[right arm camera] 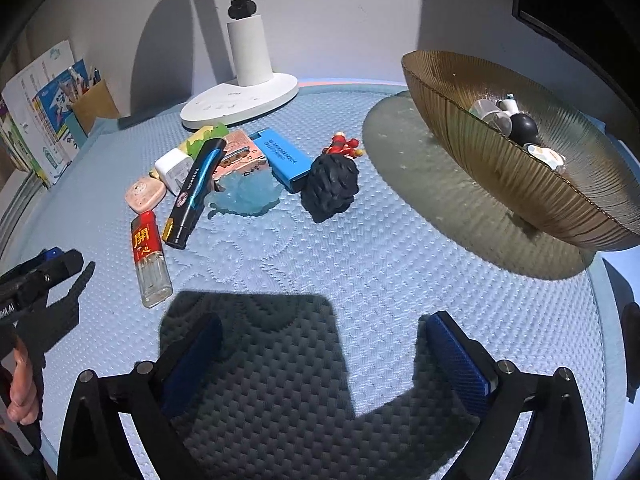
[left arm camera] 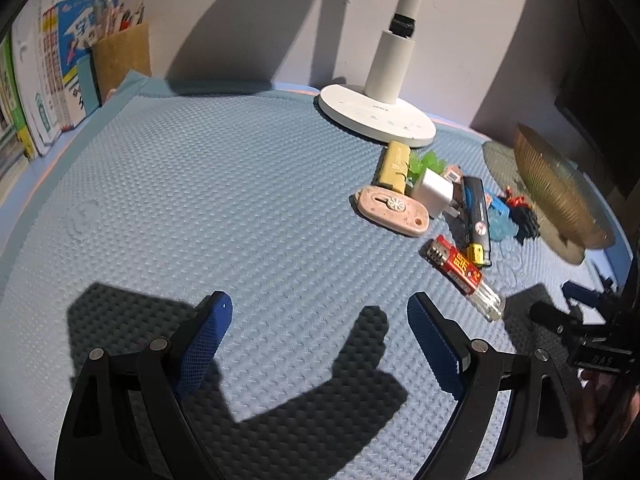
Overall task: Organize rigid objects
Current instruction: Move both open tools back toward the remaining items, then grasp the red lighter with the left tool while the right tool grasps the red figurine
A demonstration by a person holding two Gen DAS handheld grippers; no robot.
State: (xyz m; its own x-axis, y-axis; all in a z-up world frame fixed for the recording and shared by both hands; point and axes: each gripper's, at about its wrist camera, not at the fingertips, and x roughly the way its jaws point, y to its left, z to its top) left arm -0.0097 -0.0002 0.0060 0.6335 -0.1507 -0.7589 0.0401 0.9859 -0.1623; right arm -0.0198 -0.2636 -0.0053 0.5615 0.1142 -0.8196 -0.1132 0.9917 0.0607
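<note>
Both grippers hang empty above the blue quilted counter (right arm camera: 360,264), and the left gripper (left arm camera: 320,320) and right gripper (right arm camera: 320,344) each have their blue-padded fingers spread wide with nothing between them.

The loose things lie in a tight cluster ahead and left of the right fingers, ahead and right of the left ones. Nearest is the red-labelled clear plastic lighter (right arm camera: 150,262), just beside the black-and-blue marker-shaped lighter (right arm camera: 194,192). The main risk is the crowding. The black-and-blue lighter lies across the white plug adapter (right arm camera: 174,170) and beside the pink cassette-shaped piece (right arm camera: 240,156), so closing on one could drag or flip its neighbours. The clear lighter is smooth and slim and, I judge, could squirt out of a skewed pinch. The lumpy black figure with red trim (right arm camera: 330,184) is irregular and may roll. The pale blue translucent piece (right arm camera: 248,196) looks thin and flat, hard to get under.

The ribbed amber glass bowl (right arm camera: 500,172) stands ahead and right of the right fingers, well apart from the cluster. It holds a black ball-like item (right arm camera: 525,127), a clear and white piece (right arm camera: 492,114) and a small white printed item (right arm camera: 546,156). Its rim is high, so a low carry could knock it or shift the bowl.
</note>
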